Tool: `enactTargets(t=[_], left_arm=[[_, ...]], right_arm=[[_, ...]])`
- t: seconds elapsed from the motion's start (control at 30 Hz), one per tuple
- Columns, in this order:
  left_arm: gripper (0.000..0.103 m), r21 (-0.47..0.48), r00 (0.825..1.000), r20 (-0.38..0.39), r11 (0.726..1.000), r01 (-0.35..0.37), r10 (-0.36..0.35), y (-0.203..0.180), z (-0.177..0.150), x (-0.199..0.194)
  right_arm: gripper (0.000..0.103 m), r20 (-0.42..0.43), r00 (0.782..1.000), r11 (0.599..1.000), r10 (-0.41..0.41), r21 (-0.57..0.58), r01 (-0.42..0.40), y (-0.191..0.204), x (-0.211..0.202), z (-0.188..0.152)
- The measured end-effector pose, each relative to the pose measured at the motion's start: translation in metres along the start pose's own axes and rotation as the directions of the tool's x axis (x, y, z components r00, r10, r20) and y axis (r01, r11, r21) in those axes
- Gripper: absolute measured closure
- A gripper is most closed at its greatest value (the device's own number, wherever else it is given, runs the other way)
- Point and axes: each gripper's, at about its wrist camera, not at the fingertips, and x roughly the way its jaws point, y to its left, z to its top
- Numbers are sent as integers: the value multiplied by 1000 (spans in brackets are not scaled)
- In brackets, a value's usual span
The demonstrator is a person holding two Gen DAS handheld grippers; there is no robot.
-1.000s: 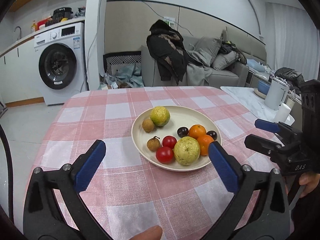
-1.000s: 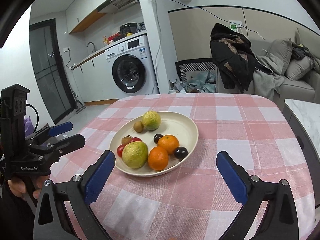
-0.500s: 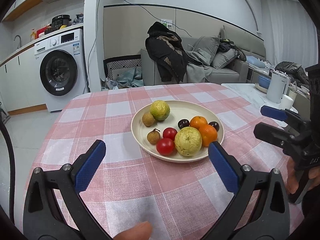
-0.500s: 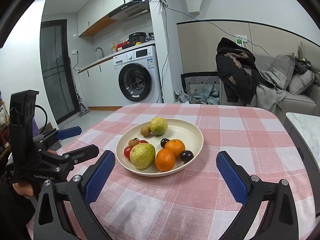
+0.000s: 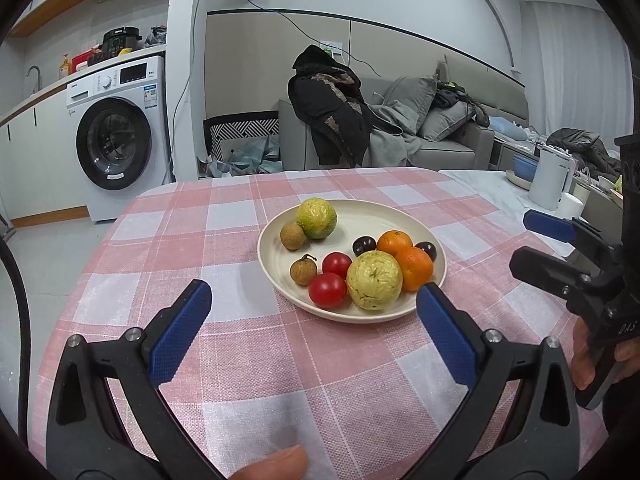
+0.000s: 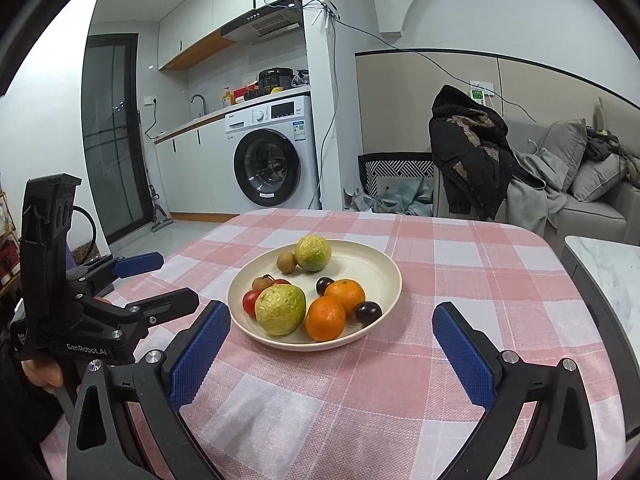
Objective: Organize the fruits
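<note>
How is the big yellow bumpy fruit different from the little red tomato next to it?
The yellow bumpy fruit is much bigger than the red tomato. Its skin looks rough and dull; the tomato's is smooth and shiny. Both are round and sit touching at the plate's near edge.

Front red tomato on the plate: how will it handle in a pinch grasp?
The front red tomato looks round and glossy, so it is probably slippery and apt to roll. It sits against the large yellow-green fruit, leaving little finger room there. Likely soft, so squeeze lightly.
</note>
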Motion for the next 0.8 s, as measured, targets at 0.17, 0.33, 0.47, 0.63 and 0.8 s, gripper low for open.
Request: enactTargets(t=[0.17,0.33,0.47,0.63,0.8], left_arm=[[1,-3,1000,8,1000,-3,3,1,-1,-1],[1,-3,1000,9,1000,0,0,2,-1,-2],[1,-4,1000,7,1000,0,0,1,-1,-2],[1,-3,1000,8,1000,0,0,2,-1,-2],[1,-7,1000,5,1000,-4,4,2,-1,-2]], right_arm=[[0,4,1000,1000,-7,-14,7,3,0,0],[0,3,1000,1000,-7,-10,7,2,-1,-1],[0,4,1000,1000,-9,-12,9,2,-1,-1],[0,4,1000,1000,-8,-10,8,2,-1,-1],[0,4,1000,1000,-8,-11,8,2,-1,-1]])
